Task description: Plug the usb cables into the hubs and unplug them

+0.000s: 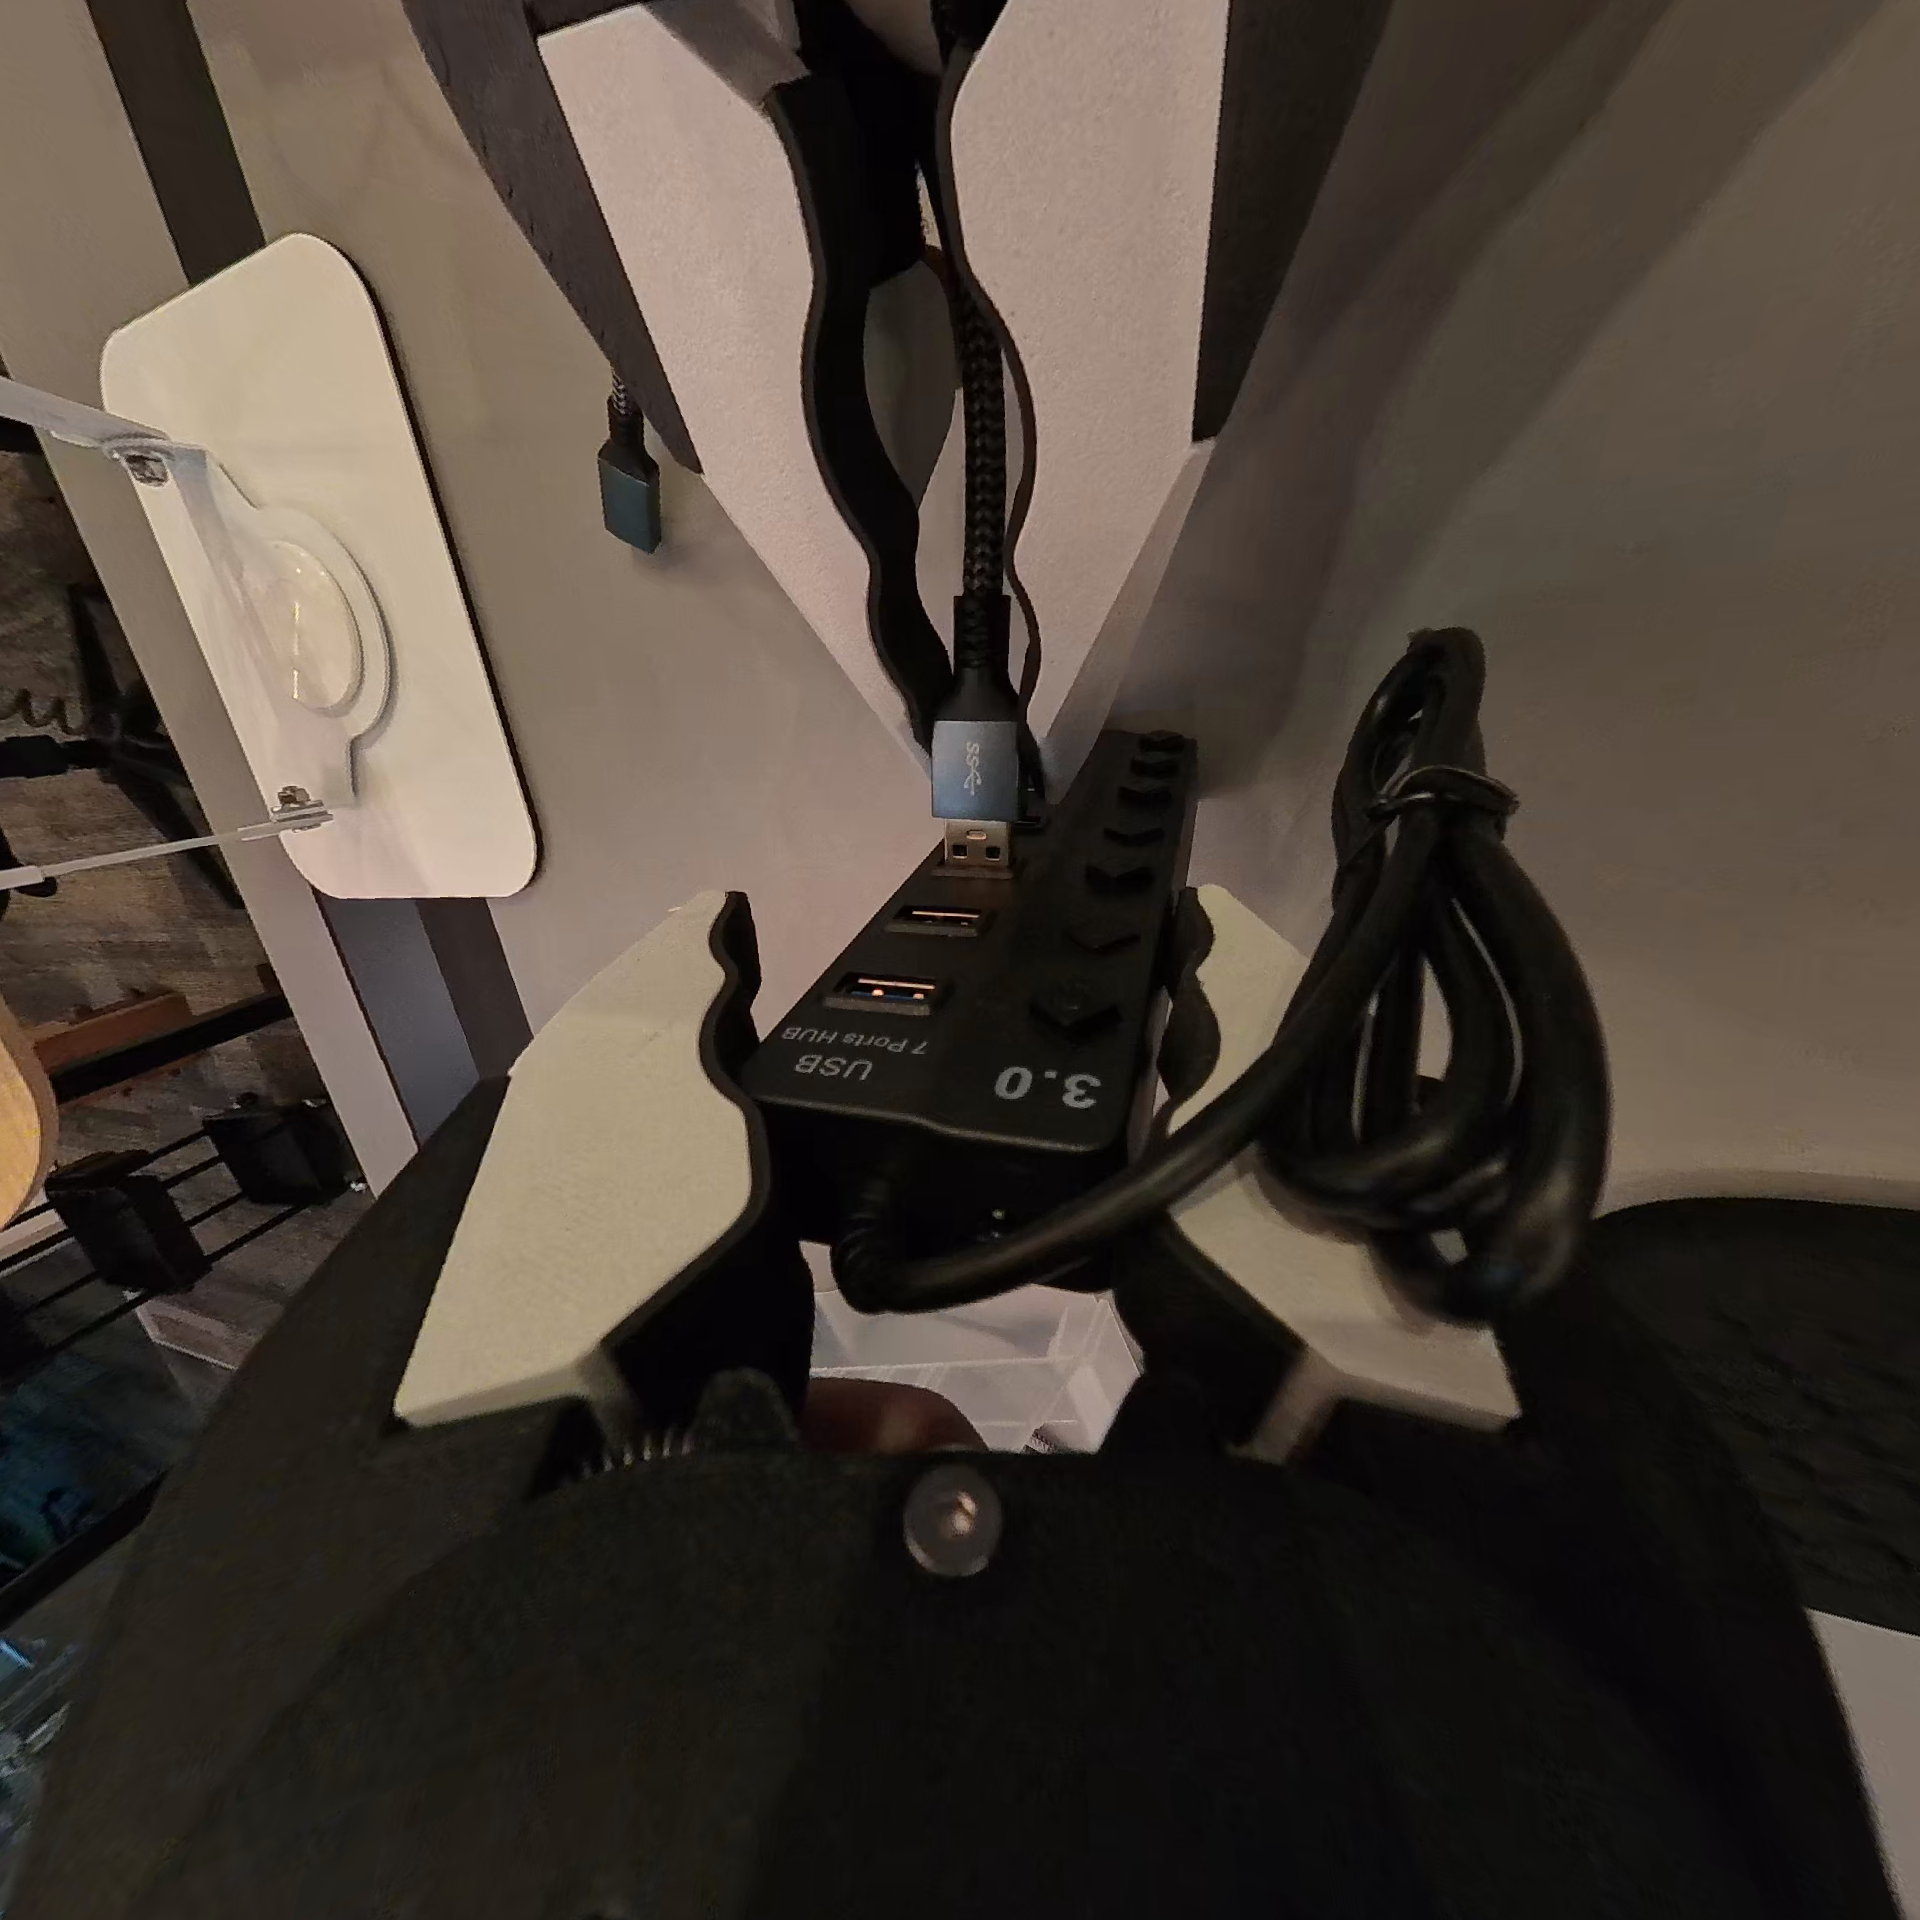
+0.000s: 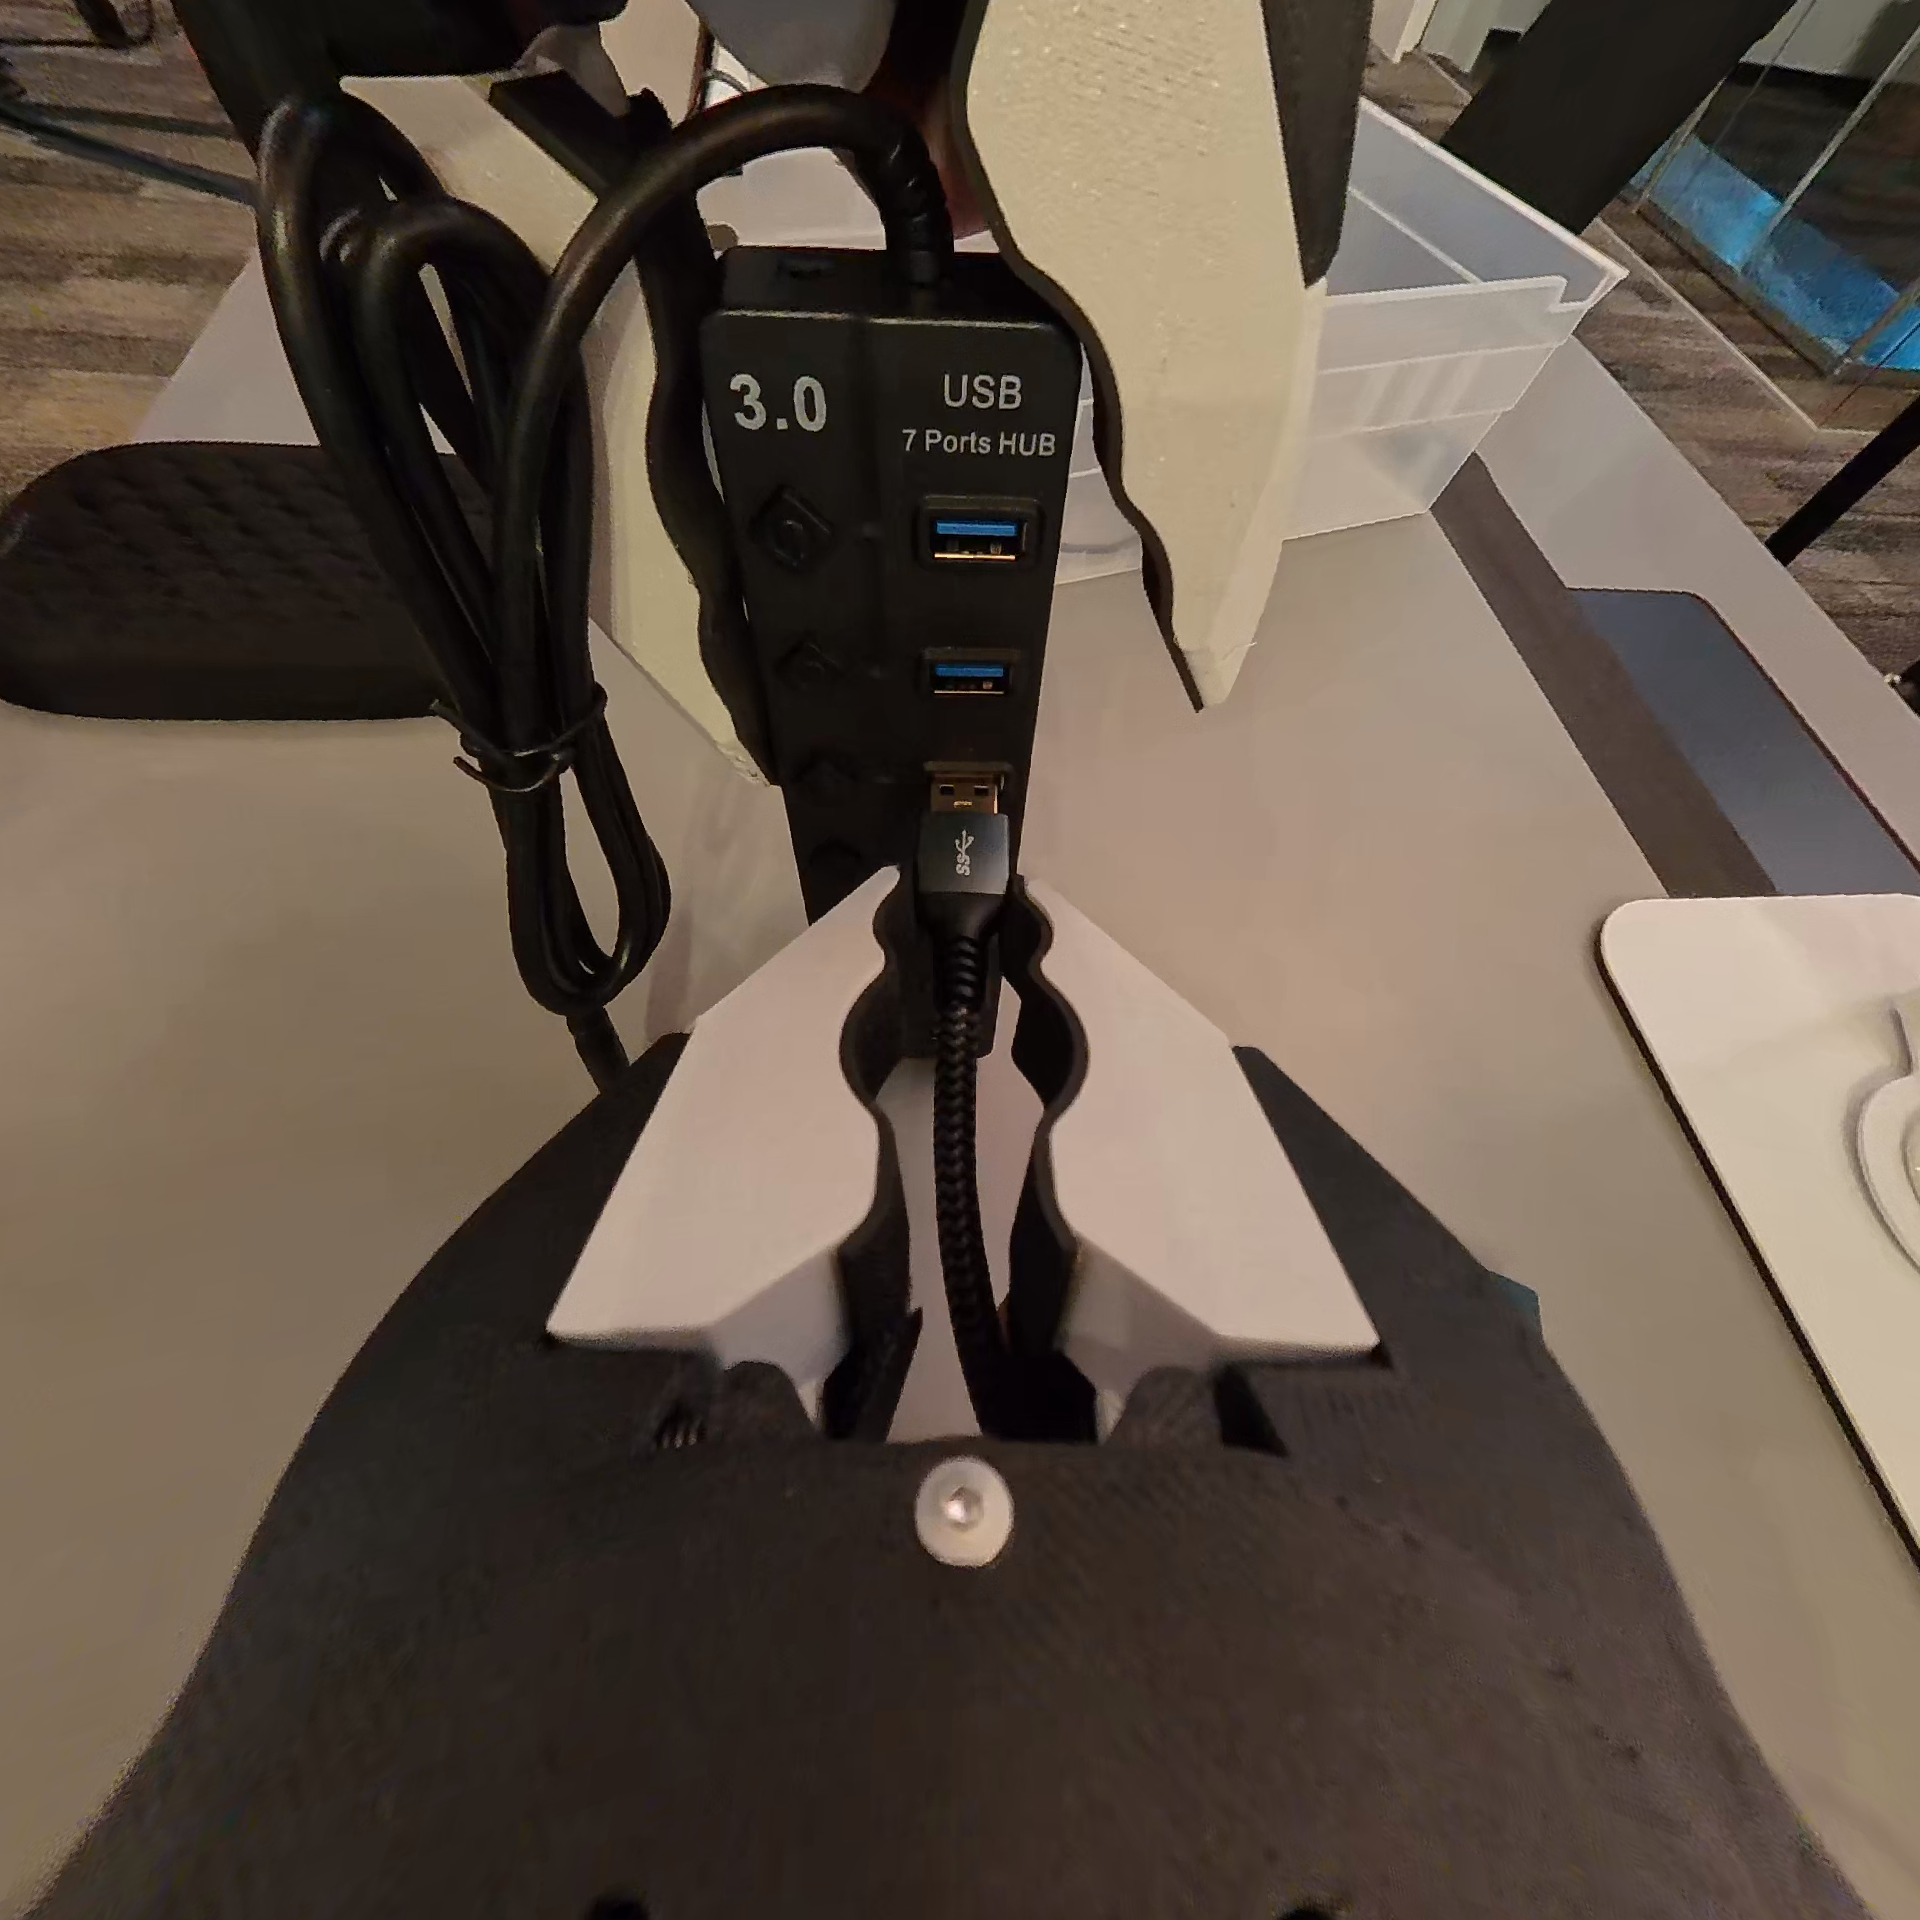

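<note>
Right wrist view: right gripper (image 2: 961, 935) hides hub's (image 2: 883, 582) lower ports.

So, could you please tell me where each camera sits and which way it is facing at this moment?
Left wrist view: sits on the left gripper, looking along its fingers at the black hub it clamps; the right gripper comes in opposite.
Right wrist view: sits on the right gripper, looking along its fingers at the braided cable it holds, plug at the hub's third port.
Shared: both show hub, plug, bundled black cord and white mat, from opposite ends.
</note>
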Tool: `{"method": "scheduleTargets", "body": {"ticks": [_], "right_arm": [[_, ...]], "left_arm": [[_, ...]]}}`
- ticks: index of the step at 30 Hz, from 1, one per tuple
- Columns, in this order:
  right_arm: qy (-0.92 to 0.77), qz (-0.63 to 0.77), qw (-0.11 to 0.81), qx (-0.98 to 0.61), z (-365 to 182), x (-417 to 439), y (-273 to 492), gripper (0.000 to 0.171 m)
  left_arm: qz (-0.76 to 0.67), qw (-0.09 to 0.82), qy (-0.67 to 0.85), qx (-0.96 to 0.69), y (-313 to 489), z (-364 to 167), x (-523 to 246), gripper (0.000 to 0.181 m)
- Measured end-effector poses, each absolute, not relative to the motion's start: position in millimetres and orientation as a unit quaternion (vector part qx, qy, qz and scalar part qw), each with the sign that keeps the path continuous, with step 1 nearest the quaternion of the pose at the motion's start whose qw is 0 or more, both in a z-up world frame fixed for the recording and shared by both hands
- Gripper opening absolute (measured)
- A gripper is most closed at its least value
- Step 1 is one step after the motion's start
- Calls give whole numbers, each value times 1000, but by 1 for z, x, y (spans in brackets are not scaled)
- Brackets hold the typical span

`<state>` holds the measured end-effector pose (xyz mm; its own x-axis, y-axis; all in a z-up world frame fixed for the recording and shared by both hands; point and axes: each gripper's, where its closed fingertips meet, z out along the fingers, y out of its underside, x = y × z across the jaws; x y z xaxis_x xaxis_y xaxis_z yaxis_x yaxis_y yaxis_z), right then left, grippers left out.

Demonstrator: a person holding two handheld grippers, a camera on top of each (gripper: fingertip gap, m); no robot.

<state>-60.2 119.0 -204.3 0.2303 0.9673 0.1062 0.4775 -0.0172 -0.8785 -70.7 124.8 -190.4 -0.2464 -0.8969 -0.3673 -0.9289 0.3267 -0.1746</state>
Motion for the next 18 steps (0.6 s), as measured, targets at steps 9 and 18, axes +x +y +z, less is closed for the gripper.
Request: {"method": "scheduleTargets", "body": {"ticks": [9, 18], "right_arm": [[-575, 288, 422, -640, -204, -61, 120, 12], [-581, 304, 423, -625, -202, -64, 121, 12]], "left_arm": [[36, 205, 786, -582, 126, -191, -72, 75], [32, 208, 782, -587, 126, -191, -72, 75]]}}
